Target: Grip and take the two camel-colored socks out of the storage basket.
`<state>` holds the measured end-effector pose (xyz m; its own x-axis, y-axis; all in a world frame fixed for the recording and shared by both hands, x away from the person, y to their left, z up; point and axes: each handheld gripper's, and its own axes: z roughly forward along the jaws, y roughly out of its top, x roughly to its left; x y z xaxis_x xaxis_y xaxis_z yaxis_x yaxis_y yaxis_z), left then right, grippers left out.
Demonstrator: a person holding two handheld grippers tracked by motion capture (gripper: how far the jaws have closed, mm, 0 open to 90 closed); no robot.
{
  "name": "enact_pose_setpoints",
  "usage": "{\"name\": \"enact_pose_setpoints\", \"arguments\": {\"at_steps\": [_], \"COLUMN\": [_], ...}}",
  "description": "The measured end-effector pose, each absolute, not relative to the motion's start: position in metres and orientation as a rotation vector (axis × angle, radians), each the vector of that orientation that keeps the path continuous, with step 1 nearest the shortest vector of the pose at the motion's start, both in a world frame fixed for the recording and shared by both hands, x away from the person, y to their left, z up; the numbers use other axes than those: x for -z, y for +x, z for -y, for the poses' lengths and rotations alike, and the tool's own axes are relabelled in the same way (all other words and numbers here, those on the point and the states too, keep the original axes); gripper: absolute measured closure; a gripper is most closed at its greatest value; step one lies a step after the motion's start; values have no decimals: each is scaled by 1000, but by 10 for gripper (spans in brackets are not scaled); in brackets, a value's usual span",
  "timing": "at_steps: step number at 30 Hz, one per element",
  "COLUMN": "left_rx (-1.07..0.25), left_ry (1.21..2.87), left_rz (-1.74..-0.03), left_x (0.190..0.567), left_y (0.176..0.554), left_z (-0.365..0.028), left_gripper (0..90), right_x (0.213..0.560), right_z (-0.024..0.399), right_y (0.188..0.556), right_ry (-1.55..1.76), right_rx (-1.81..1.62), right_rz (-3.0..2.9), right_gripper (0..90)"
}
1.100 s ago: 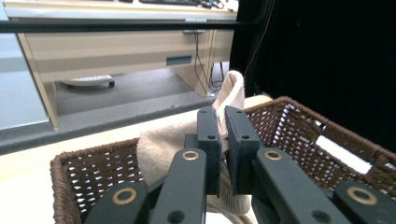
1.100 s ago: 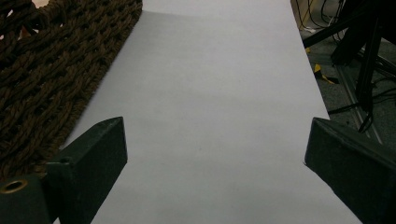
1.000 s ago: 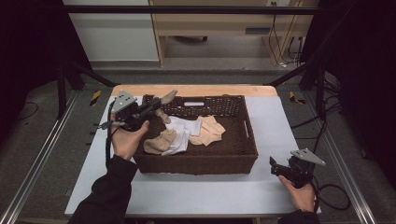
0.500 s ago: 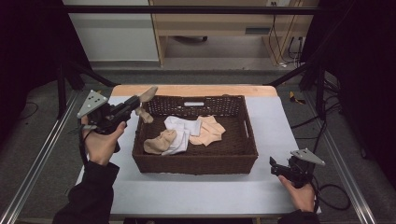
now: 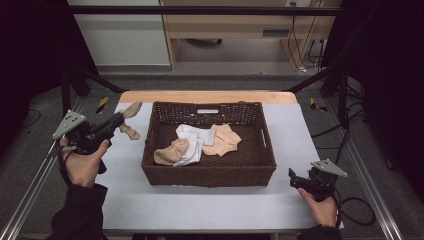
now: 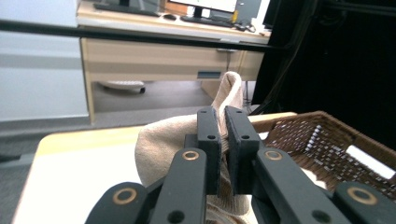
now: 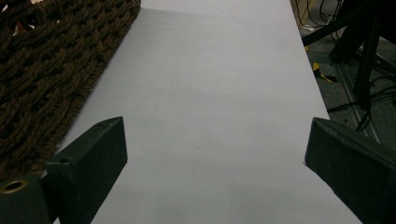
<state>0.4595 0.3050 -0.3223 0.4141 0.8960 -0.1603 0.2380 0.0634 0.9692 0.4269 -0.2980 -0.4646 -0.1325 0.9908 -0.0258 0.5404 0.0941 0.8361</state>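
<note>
Left gripper point(image 5: 121, 119) clamped on a beige sock point(image 5: 129, 120), held above the table point(image 5: 210, 207) left of the basket point(image 5: 208, 176), right gripper point(image 5: 292, 177) resting at the table's near right corner, jaws wide, nothing between them.

Background: a wooden desk point(image 5: 240, 25) stands against the far side on grey floor point(image 5: 210, 82). Dark curtains point(image 5: 30, 50) flank both sides; cables point(image 5: 300, 45) hang beside the desk.

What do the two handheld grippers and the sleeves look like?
Both are black pistol-style units. The left gripper and right gripper each carry a grey three-cornered plate on top. Its jaws are flat black blocks on arms with brass-ringed pivots. A black cable trails from the right one. Sleeves are black.
</note>
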Motion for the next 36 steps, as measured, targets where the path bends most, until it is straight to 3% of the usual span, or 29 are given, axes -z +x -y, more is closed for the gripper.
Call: {"name": "enact_pose_setpoints", "arguments": {"at_steps": [11, 31, 36], "left_rx": [-676, -619, -584], "left_ry": [1516, 1732, 1801], "left_rz": [-1202, -1367, -1378], "left_x": [369, 436, 450], "left_y": [457, 460, 463], "left_z": [-333, -338, -333], "left_gripper": [846, 841, 780], "right_x": [465, 464, 464], "right_z": [298, 297, 297], "right_y": [427, 425, 424], "right_ry": [1505, 1503, 1503], "right_rx": [-914, -926, -920], "right_rz": [-1750, -1753, -1759], "right_gripper": [60, 60, 60]}}
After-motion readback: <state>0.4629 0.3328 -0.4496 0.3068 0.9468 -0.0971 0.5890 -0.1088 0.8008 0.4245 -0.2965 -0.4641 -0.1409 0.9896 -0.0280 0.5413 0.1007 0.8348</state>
